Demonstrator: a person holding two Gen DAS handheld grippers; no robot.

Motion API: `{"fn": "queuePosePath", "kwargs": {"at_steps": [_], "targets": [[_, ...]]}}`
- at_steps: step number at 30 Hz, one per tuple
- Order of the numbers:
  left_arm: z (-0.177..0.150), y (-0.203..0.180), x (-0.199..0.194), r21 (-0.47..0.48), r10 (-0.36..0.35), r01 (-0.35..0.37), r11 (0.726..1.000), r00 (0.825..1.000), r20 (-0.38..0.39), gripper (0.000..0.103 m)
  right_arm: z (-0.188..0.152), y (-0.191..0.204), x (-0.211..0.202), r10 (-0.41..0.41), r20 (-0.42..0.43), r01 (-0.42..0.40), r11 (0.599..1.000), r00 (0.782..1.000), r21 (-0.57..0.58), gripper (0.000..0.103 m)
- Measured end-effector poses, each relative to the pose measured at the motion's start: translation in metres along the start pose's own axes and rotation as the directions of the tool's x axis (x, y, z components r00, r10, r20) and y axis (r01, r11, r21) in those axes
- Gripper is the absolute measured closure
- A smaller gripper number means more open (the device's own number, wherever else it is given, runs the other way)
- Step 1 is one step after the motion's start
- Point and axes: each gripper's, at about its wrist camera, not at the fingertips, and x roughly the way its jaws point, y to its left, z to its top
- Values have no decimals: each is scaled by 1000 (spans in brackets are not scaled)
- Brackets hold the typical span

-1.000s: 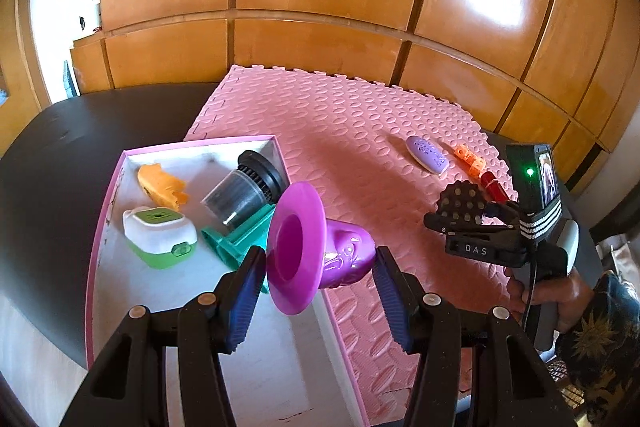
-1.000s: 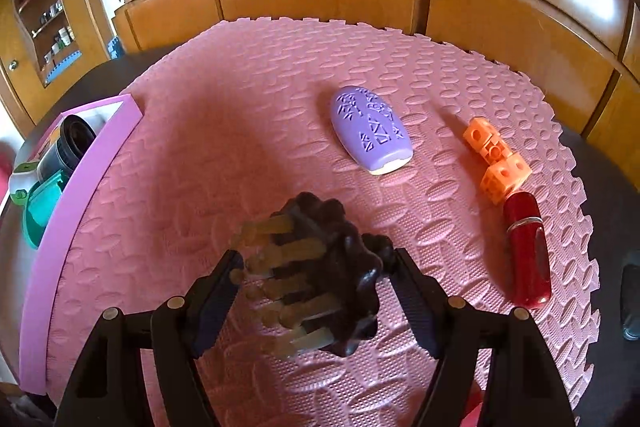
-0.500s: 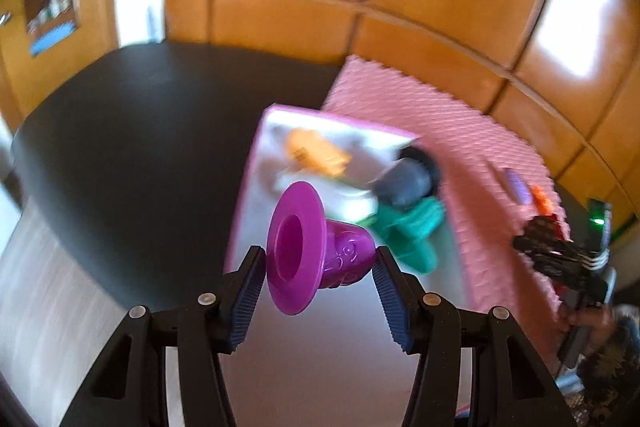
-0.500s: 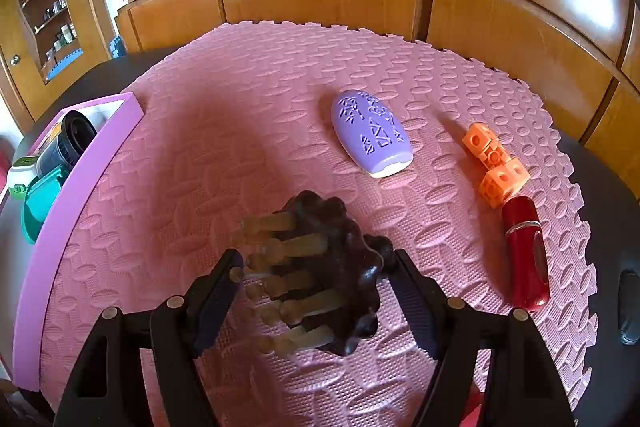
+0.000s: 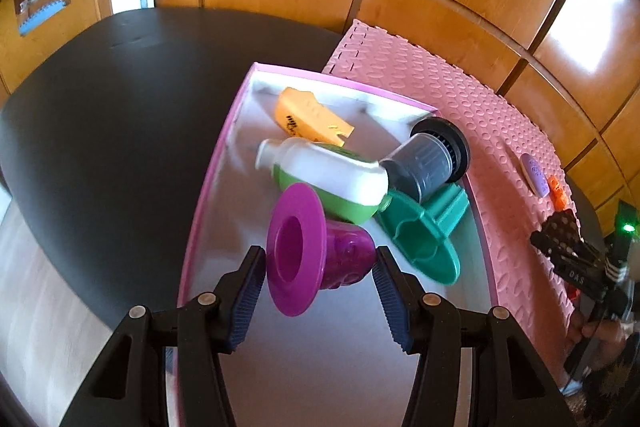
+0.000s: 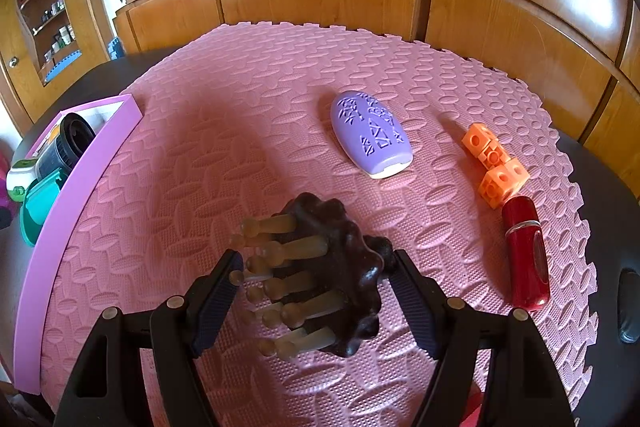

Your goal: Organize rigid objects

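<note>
With four items already lying in the pink box [image 5: 208, 187], the left gripper [image 5: 320, 277] is holding a purple funnel-shaped toy [image 5: 316, 249] in partly closed jaws over its white floor, while the right gripper [image 6: 316, 291] is clamping a dark bristled massager [image 6: 340, 267] above the pink mat [image 6: 240, 115], where a lilac oval [image 6: 370, 133], orange cubes [image 6: 494, 163] and a red tube [image 6: 526, 251] are waiting at two o'clock.

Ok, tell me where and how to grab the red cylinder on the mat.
Grip the red cylinder across its round body, just below the silver band, coming from above with the fingers on its two long sides. It lies flat on the pink mat, and the orange cubes crowd its far end.
</note>
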Motion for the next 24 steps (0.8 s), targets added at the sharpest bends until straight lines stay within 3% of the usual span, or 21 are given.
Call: {"fn": "queuePosePath", "kwargs": {"at_steps": [8,11,24], "targets": [[14,-10,15,20,8,-8,1000,1000,9,50,0,0,0,0,0,0,1000,1000,-1,27],[13,-11,14,20,-3,3,1000,1000,12,41,0,0,0,-1,1,1,1000,1000,0,27],[-9,-3,-14,30,54,-56,998,997,60,36,1,0,0,-1,1,1,1000,1000,-1,27]]}}
